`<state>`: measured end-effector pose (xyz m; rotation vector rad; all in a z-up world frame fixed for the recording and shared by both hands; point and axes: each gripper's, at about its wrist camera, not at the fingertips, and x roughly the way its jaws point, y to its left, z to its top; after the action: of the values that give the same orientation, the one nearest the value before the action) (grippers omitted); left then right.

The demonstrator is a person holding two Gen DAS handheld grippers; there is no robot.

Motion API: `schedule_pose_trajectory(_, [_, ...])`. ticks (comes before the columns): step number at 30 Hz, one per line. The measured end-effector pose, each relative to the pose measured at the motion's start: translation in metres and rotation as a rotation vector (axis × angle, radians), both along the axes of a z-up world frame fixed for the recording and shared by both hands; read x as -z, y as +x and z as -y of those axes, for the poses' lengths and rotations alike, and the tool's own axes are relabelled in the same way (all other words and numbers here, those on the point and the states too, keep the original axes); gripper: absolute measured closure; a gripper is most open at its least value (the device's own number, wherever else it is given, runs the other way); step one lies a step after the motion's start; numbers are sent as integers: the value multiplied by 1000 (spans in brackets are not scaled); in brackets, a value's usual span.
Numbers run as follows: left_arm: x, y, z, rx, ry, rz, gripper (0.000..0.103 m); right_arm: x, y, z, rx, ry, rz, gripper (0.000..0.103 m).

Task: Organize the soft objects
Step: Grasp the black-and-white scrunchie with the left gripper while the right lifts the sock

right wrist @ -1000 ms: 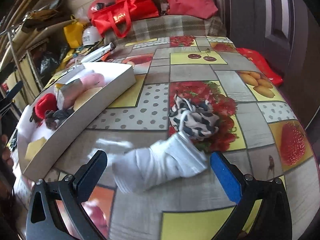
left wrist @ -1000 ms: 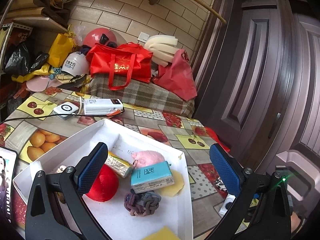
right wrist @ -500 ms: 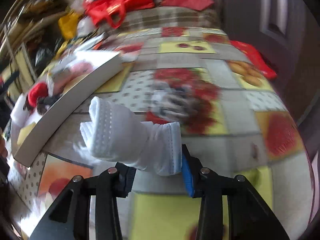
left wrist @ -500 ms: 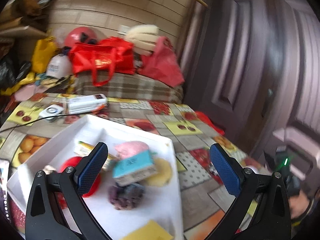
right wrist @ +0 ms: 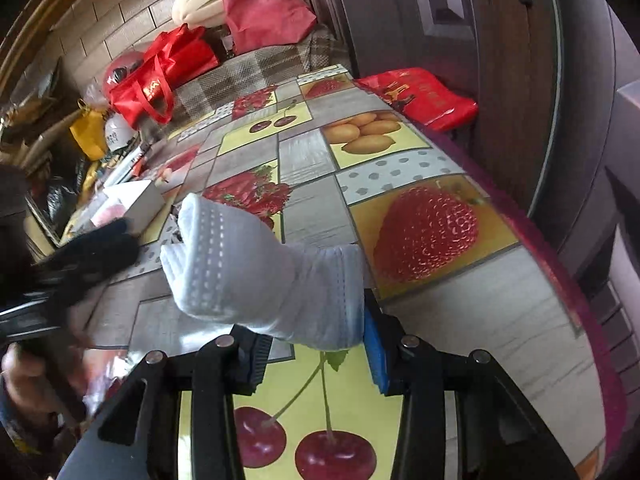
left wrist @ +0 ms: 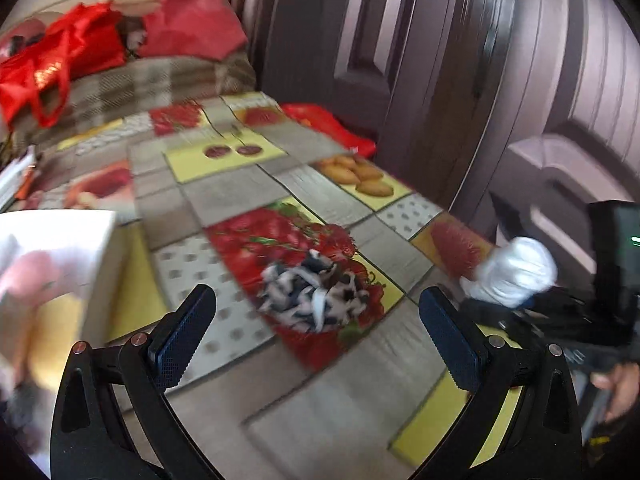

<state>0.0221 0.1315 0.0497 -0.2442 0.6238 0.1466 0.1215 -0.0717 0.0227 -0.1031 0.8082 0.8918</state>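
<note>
**A lived-in home, used partly for storage**

A household table (right wrist: 420, 184) fills the near and middle ground, covered with a glossy oilcloth printed in squares of strawberries, cherries and yellow fruit. To the right stand dark panelled wooden doors (right wrist: 460, 12). At the far end a checked blanket (right wrist: 256, 68) covers some low bulk, with red shopping bags (right wrist: 160, 76) and a dull red cloth bag (right wrist: 264, 8) heaped on it against a tan tiled wall (right wrist: 132, 12). Far left, clutter piles up: a yellow bag (right wrist: 90, 134), a white hard hat (right wrist: 118, 136) and a red helmet (right wrist: 122, 70). Another red bag (right wrist: 424, 94) hangs at the table's right edge.
</note>
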Motion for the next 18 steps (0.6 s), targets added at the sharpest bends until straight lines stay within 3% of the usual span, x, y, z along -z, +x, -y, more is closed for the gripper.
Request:
schedule_pose_trajectory(7, [28,57,-2,-4,-15,-179,1,4,7,1,-26,30,-72,62])
schedule_pose_trajectory(8, [31,60,-4,4,-23,-195,12,4,6,1,-28,32,-73,62])
schedule_pose_trajectory(9, [33,60,-3,14,-30,-201,44,4,6,1,-29,35,-73,62])
schedule_pose_trajectory(10, [32,58,-2,16,-27,-189,58,4,6,2,-28,37,-74,62])
schedule_pose_trajectory(13, [30,50,-1,24,-25,-167,60,4,6,4,-20,42,-71,62])
schedule_pose_trajectory(18, [15,16,2,-6,4,-57,60,-1,0,3,-25,39,-20,62])
